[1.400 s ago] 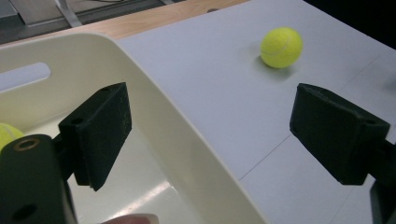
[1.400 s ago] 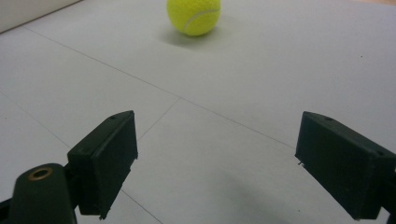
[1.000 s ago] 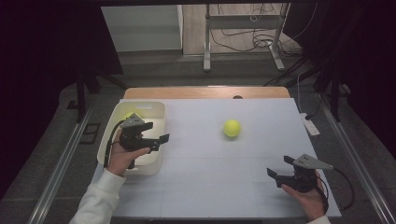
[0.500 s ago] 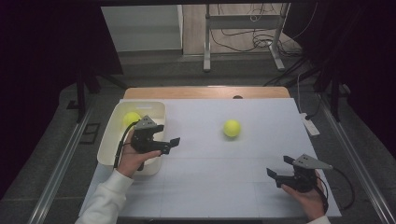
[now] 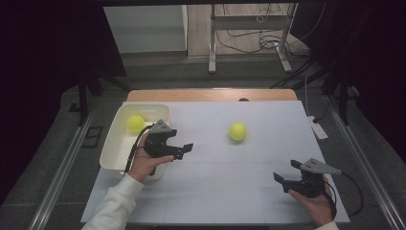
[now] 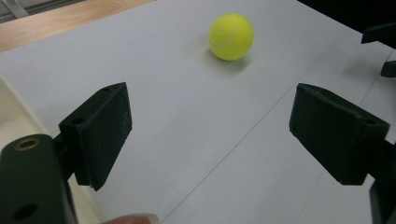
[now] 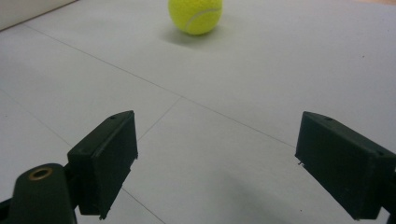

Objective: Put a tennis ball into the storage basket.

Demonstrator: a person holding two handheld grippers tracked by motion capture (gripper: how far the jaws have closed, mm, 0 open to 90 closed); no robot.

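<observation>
Yellow-green felt marks the tennis ball (image 5: pixel 238 131) that lies alone on the pale grey table (image 5: pixel 230 191), a little right of the middle and toward the far side. A second yellow-green tennis ball (image 5: pixel 135 123) already sits in the far end of a cream plastic bin (image 5: pixel 111 148) at the table's left edge. A person's left hand holds the black left tongs (image 5: pixel 184 150) just beside the bin's right wall, low over the table, with the tips pointing right toward the loose ball. In the left gripper view the two black jaws stand spread wide with nothing between them, and the ball (image 6: pixel 231 36) appears straight ahead, slightly above centre, with bare table between. The black right tongs (image 5: pixel 287 176) rest in the person's right hand at the near right corner, tips pointing left and away from the person; in the right gripper view its jaws are likewise spread and empty, and the ball (image 7: pixel 195 15) shows far off at the top of the frame. The key relation: the loose ball lies to the right of the left tongs and slightly farther away, roughly on the line they point along. Both tongs are well apart from the ball, at roughly similar distances. Being round, the ball has no long axis, so any approach angle suits.
</observation>
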